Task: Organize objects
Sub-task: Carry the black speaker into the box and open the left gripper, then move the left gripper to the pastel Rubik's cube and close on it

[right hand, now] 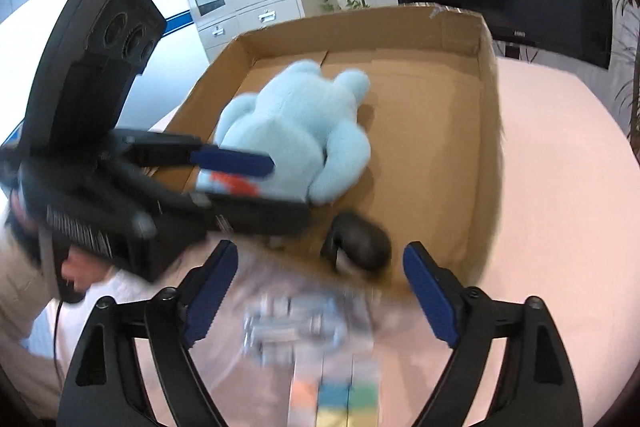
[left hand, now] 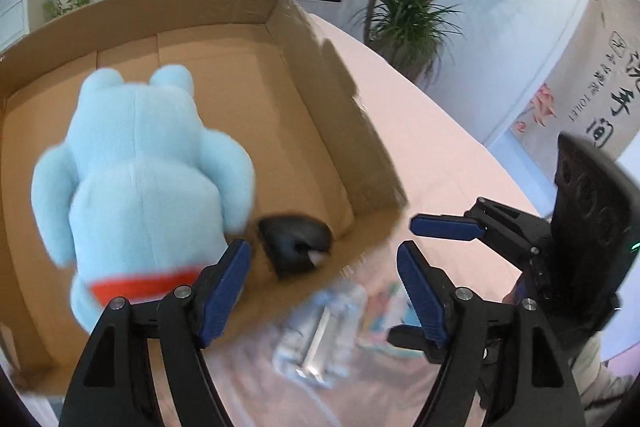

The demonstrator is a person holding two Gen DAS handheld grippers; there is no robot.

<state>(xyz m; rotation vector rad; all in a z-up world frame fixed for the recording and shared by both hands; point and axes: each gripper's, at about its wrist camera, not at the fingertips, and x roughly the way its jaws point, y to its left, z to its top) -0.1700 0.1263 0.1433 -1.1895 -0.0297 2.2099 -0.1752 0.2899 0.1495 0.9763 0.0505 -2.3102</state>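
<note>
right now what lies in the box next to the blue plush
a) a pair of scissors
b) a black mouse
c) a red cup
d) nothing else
b: a black mouse lies on the floor of the box, just beside the blue plush, near the box's near edge; the left wrist view shows the same pair.

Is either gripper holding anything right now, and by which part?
Nothing is held. Left gripper and right gripper both show open, empty jaws; the plush toy lies in the box.
</note>
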